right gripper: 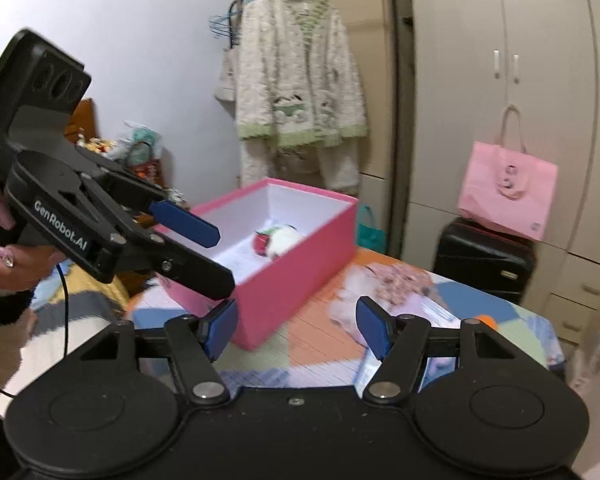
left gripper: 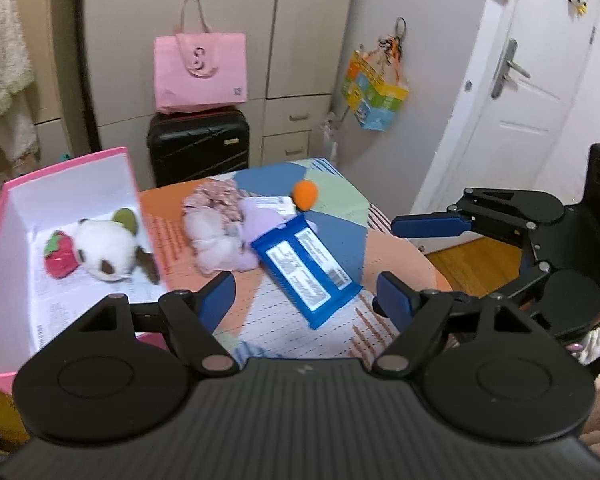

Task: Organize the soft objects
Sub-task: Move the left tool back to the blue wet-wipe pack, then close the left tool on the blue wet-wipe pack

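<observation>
The main risk from here is a wrong or weak pick, because the remaining soft things lie in one tight heap on the patchwork table cover (left gripper: 328, 196): a floral fabric piece (left gripper: 216, 198), a pale fluffy piece (left gripper: 216, 240) and a lilac one (left gripper: 260, 216) touch each other, and the blue wipes packet (left gripper: 306, 268) leans over their edge. If a claw closes there without care, it may catch two pieces together, or pinch only loose fluff that slips out on the way to the pink box (left gripper: 4, 208). The small orange ball (left gripper: 305, 195) sits just behind the heap and could roll off the table if it is pushed. The two grippers are also close to each other, so they could collide above the table. The box stands at the left side of the table and already holds a panda plush (left gripper: 104, 252) and a strawberry plush (left gripper: 60, 254). The left gripper (left gripper: 306, 296) hangs above the near edge of the table, tilted down toward the packet, its jaws spread and empty. The right gripper (right gripper: 298, 330) is beside it, also tilted down toward the box and the heap, released with nothing between the pads. A hand (right gripper: 4, 252) grips the handle of the left tool.
</observation>
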### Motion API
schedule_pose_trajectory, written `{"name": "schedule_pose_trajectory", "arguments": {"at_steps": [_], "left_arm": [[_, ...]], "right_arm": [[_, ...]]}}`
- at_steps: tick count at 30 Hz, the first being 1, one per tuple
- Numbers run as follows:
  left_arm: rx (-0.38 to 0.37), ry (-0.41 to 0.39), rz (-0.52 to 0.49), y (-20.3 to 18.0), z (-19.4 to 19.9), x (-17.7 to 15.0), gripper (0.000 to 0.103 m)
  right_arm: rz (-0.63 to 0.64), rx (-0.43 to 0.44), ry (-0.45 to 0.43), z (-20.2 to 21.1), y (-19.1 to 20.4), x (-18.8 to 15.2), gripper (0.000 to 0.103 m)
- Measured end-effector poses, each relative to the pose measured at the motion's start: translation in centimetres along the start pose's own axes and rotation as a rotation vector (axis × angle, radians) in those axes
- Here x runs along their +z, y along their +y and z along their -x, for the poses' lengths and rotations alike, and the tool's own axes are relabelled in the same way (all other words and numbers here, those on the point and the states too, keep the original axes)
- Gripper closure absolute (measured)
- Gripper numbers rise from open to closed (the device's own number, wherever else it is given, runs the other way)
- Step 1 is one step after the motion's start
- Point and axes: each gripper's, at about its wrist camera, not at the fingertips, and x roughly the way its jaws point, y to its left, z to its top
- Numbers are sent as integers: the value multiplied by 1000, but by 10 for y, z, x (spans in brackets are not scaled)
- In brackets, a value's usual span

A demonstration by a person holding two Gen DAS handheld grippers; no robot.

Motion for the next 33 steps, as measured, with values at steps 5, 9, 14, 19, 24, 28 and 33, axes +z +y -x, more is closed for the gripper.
{"name": "schedule_pose_trajectory", "arguments": {"at_steps": [5, 9, 14, 19, 24, 28, 33], "left_arm": [[-15, 5, 28, -4, -33, -2, 26], [-13, 6, 73, 1, -61, -7, 26], [-9, 27, 132, 11, -98, -21, 26], [-23, 64, 159, 20, -125, -25, 27], [5, 51, 151, 19, -144, -29, 28], [31, 29, 151, 17, -157, -33, 29], [80, -31, 128, 14, -166, -40, 32]], "right_arm": [[38, -81, -33, 1, -5, -26, 32], [48, -136, -63, -7, -15, -43, 29], [16, -145, -35, -28, -31, -64, 29], [9, -172, 15, -56, -43, -84, 29], [45, -203, 42, -77, -44, -99, 23], [16, -185, 60, -90, -46, -104, 23], [26, -241, 52, -101, -40, -111, 21]]}}
